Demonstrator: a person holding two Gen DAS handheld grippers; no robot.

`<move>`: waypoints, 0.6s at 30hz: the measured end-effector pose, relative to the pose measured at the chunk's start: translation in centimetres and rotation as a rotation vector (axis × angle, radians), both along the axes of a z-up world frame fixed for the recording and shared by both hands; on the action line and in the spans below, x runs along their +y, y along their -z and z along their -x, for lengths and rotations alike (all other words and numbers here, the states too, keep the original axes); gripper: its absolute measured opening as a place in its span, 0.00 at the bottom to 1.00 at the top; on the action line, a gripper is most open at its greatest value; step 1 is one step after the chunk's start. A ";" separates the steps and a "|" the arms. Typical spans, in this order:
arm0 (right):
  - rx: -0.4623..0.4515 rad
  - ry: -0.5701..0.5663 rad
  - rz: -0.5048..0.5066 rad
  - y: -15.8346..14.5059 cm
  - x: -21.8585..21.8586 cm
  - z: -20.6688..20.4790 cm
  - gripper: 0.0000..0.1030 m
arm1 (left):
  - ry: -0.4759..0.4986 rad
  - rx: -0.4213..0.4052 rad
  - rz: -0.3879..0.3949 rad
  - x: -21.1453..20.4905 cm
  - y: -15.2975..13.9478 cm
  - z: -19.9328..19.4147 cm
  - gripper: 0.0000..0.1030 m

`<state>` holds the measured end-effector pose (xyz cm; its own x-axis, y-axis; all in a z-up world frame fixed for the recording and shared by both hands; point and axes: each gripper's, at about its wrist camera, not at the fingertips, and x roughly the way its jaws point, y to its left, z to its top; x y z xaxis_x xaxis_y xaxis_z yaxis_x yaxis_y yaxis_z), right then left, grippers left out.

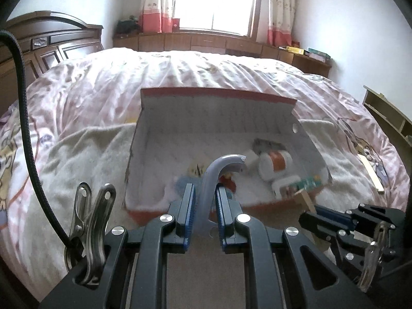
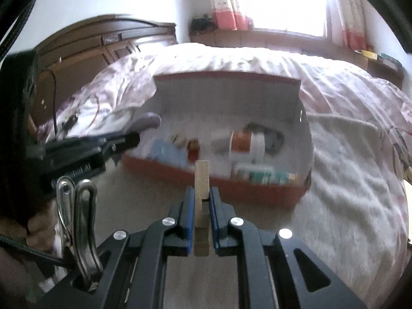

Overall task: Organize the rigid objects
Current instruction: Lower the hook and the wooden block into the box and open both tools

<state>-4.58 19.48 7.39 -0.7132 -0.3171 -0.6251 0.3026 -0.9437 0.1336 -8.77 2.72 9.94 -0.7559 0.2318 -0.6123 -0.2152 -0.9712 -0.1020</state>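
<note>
Before the cardboard box (image 1: 221, 113), left tool (image 1: 205, 200) clamps a curved grey hook (image 1: 219, 167), right tool (image 2: 201, 206) a wooden block (image 2: 201, 180)

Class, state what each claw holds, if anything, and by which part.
Left claw: grey hooked piece, held at its straight shank. Right claw: wooden block, held at its lower half.

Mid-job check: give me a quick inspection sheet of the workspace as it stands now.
Surface: bed with pink patterned quilt and a white blanket.
Job's things: open red-edged box on the bed, holding a white jar with orange label on its side, plus small blurred items.
Clutter: wooden strip on the quilt, right of the box.
Grippers: left gripper shut on a grey curved piece; right gripper shut on a wooden block.
Cables: black cable at left, by a metal clip.
Surroundings: dark wooden headboard, curtained window, low cabinets.
</note>
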 end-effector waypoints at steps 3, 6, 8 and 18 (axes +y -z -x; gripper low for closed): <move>0.006 0.027 0.032 -0.6 0.4 1.8 0.11 | -0.007 -0.006 -0.011 0.3 -0.1 1.5 0.16; 0.012 0.048 0.044 -0.9 0.8 3.3 0.11 | -0.016 -0.007 -0.003 0.6 -0.2 2.7 0.16; 0.014 0.058 0.047 -0.8 1.0 4.1 0.11 | -0.016 -0.005 0.002 0.8 -0.2 3.3 0.16; 0.001 0.092 0.052 0.2 1.4 6.3 0.11 | -0.002 -0.010 0.028 2.0 0.5 5.1 0.16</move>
<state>-10.88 20.90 7.23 -0.7414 -0.2817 -0.6090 0.2147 -0.9595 0.1825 -13.89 4.70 9.48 -0.7504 0.2129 -0.6257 -0.2120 -0.9742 -0.0773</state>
